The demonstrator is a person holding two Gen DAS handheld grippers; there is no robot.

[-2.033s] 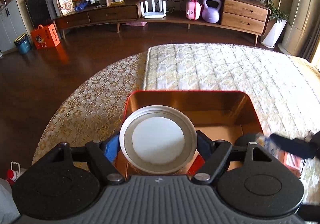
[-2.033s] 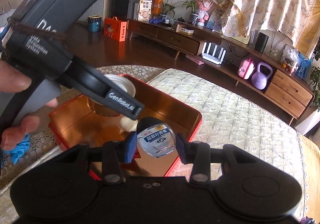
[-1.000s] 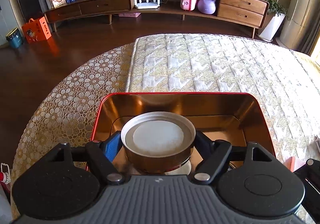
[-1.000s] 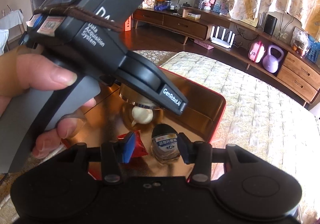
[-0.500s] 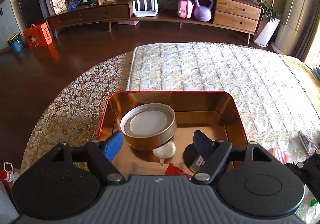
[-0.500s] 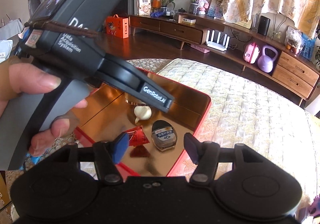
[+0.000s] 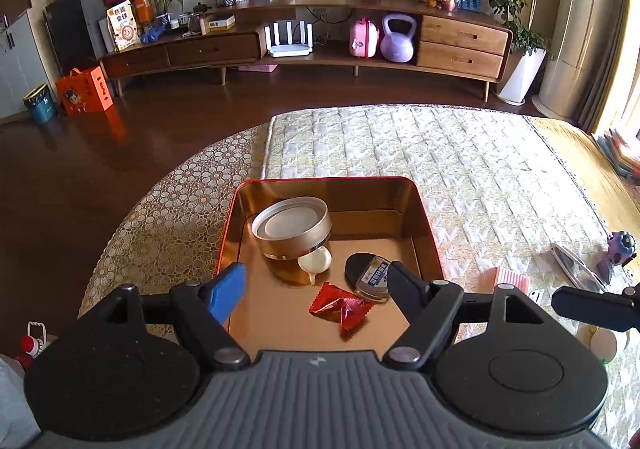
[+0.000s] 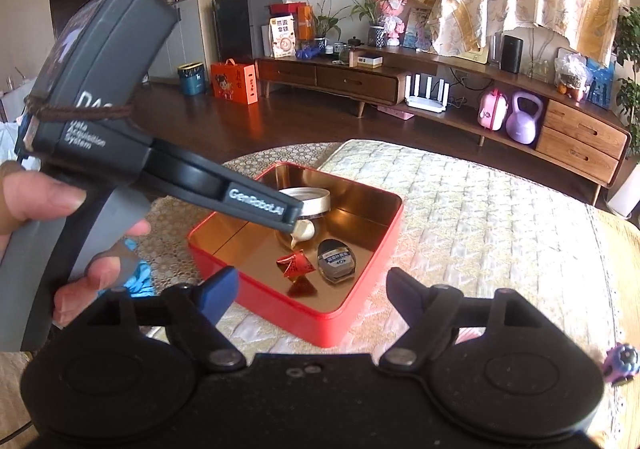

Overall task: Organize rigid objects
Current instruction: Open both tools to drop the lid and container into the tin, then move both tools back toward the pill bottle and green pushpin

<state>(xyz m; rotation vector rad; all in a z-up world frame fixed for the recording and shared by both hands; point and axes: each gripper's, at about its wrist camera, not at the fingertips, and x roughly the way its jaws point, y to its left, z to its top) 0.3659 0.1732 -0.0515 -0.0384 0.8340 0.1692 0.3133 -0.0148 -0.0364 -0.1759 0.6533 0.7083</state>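
The left gripper (image 7: 314, 289) hangs spread and empty above the red, gold-lined metal tin (image 7: 428, 233); the right gripper (image 8: 308, 291), jaws just parted, empty too. Inside the tin: round gold jar (image 7: 292, 227), black-capped bottle (image 7: 370, 276). Next, fetch loose items beside the tin

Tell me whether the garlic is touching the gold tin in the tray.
Touching. In the left wrist view the garlic sits tucked against the lower edge of the gold tin with no gap between them; the right wrist view partly hides that spot.

Both grippers are drawing back from the red tin (image 7: 332, 181), leaving the round jar (image 7: 292, 227) and small bottle (image 8: 337, 261) inside; right gripper (image 8: 308, 289) jaws opening.
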